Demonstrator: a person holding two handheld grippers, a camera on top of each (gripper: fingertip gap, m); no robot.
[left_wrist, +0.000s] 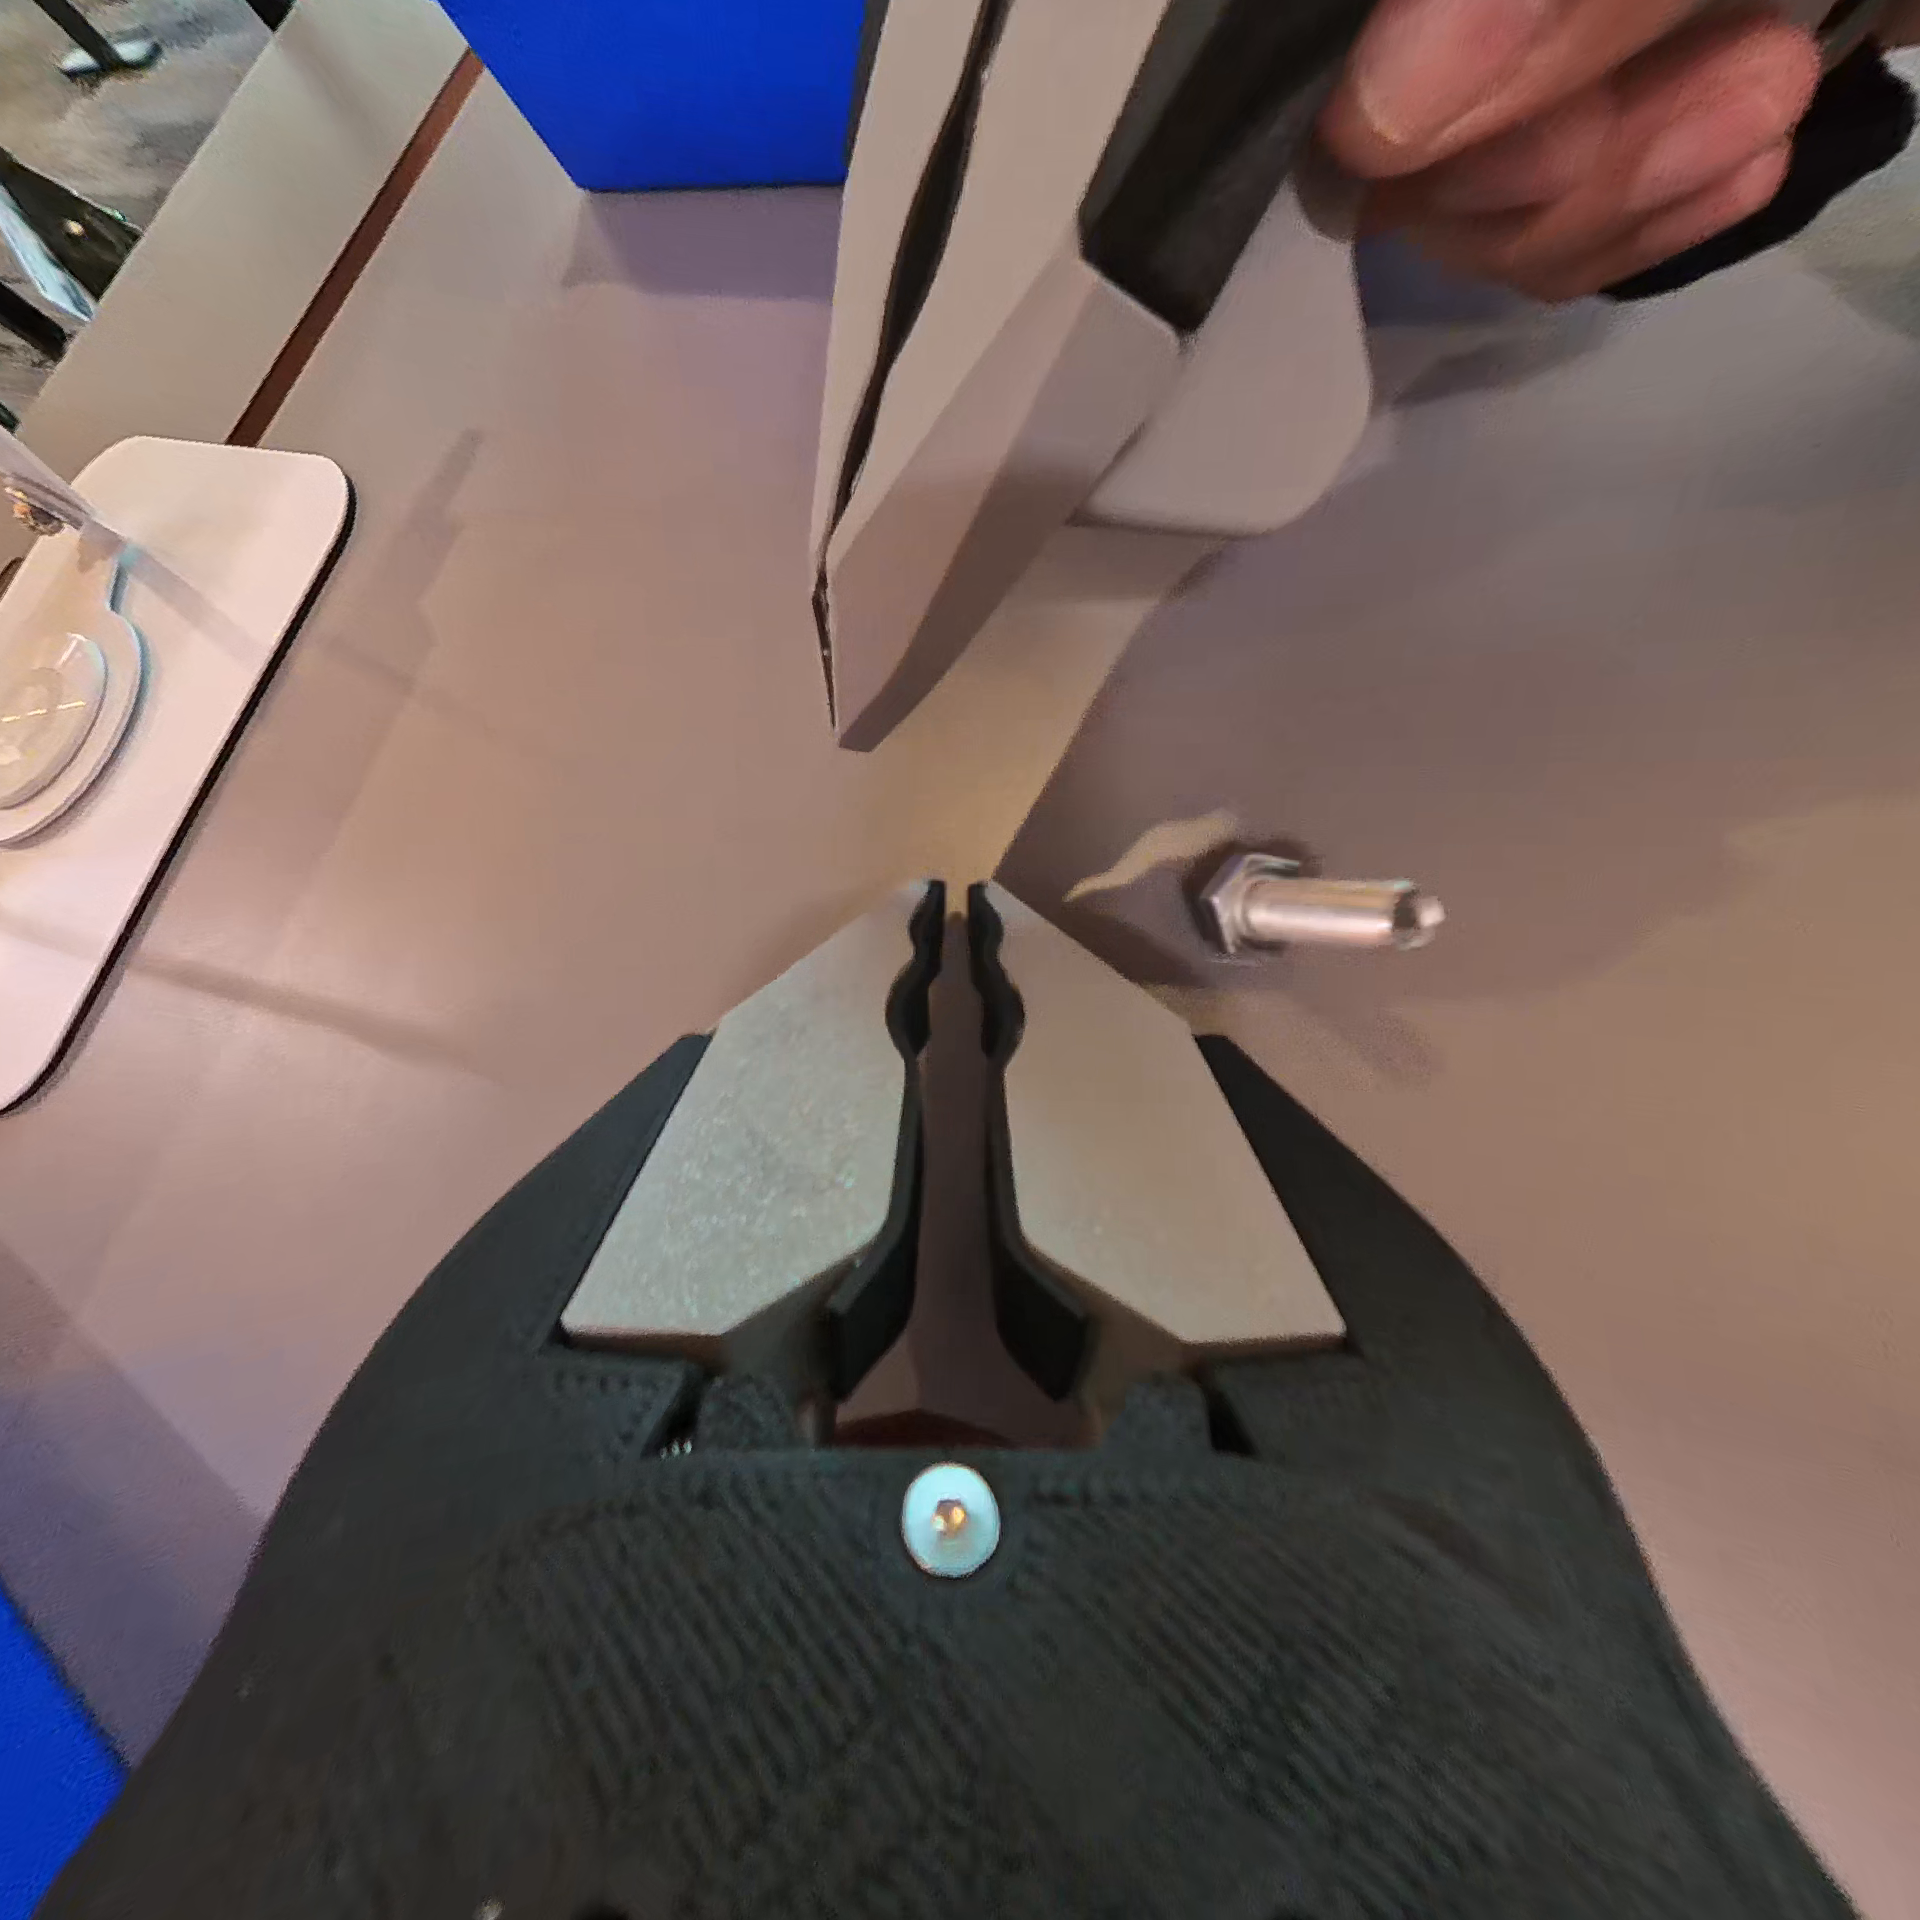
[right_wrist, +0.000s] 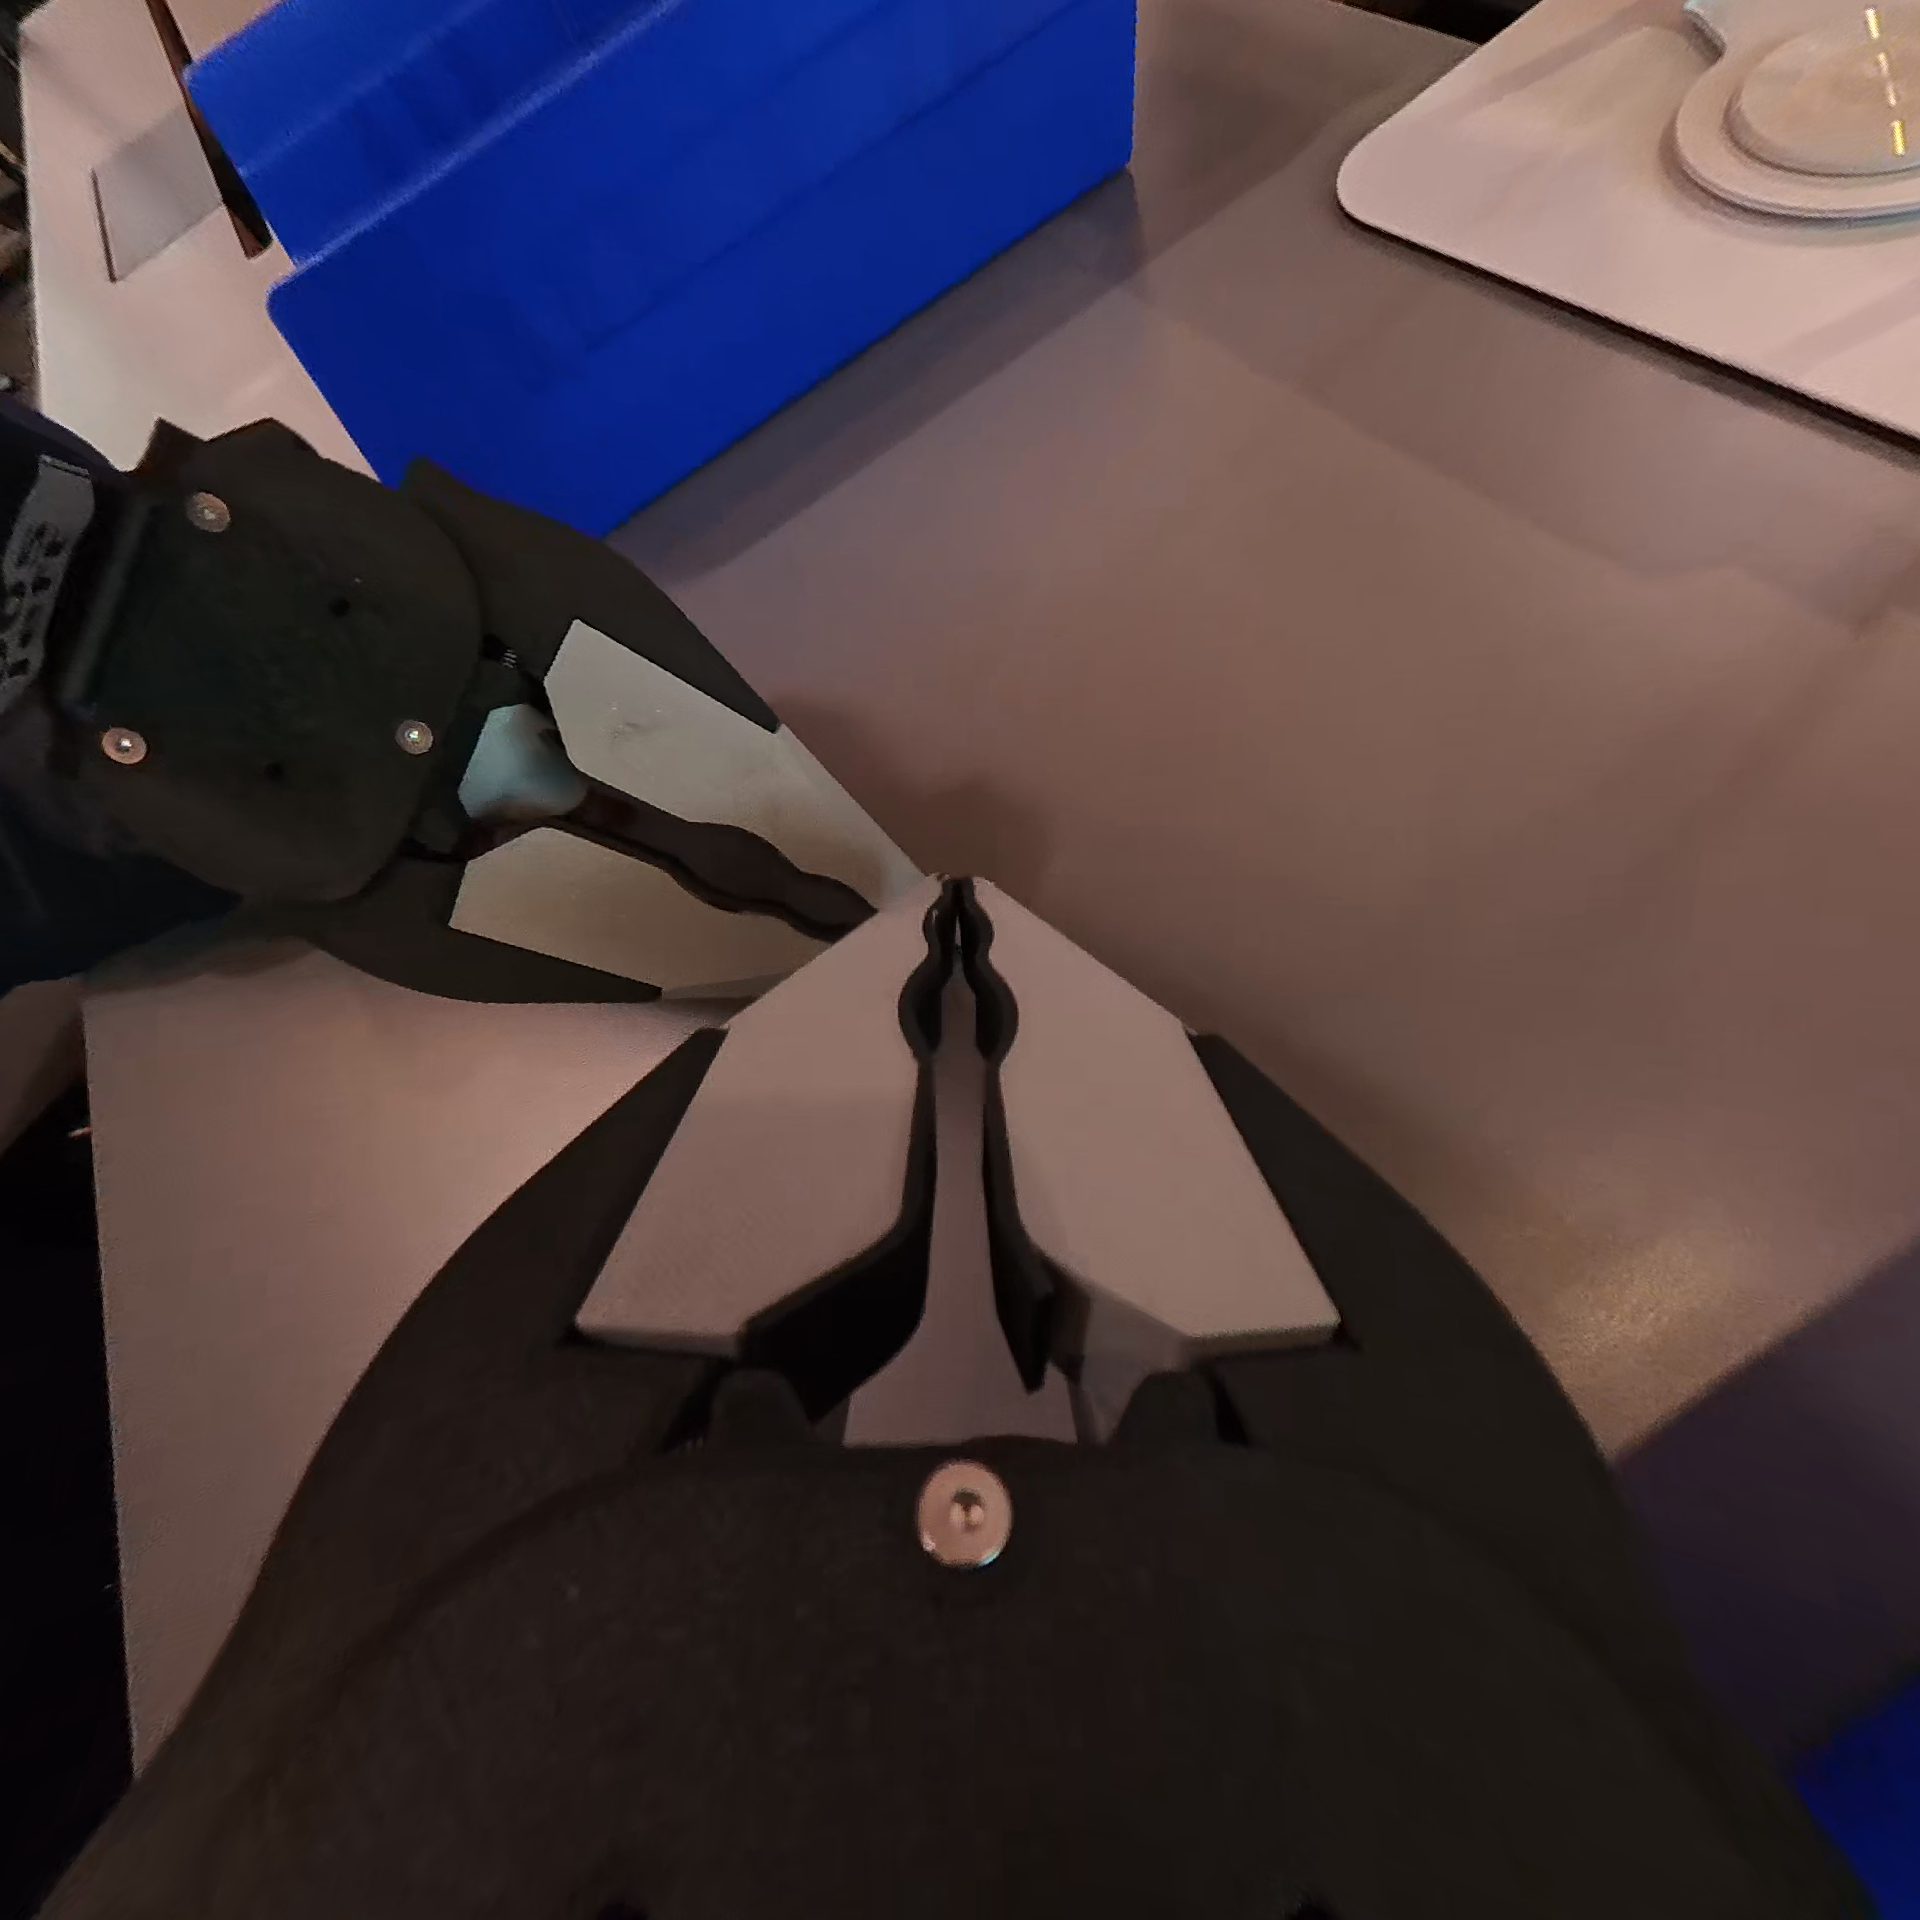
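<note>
My left gripper (left_wrist: 954, 896) is low over the brown table (left_wrist: 582, 810), jaws shut but for a thin slit, nothing between them. A silver hex-head bolt (left_wrist: 1311, 914) lies on the table just right of its tips, apart from them. My right gripper (left_wrist: 828, 649), held by a hand (left_wrist: 1558, 135), comes down from above with its tips a little beyond the left tips. In the right wrist view the right gripper (right_wrist: 958, 891) is shut with nothing clearly in it. The left gripper (right_wrist: 868, 906) reaches in from the left, tips almost meeting it. The bolt does not show there.
A blue bin (right_wrist: 665, 260) stands at the back of the table and also shows in the left wrist view (left_wrist: 665, 83). A white rounded board (left_wrist: 208, 665) bearing a round clear part lies to one side and shows in the right wrist view (right_wrist: 1558, 260).
</note>
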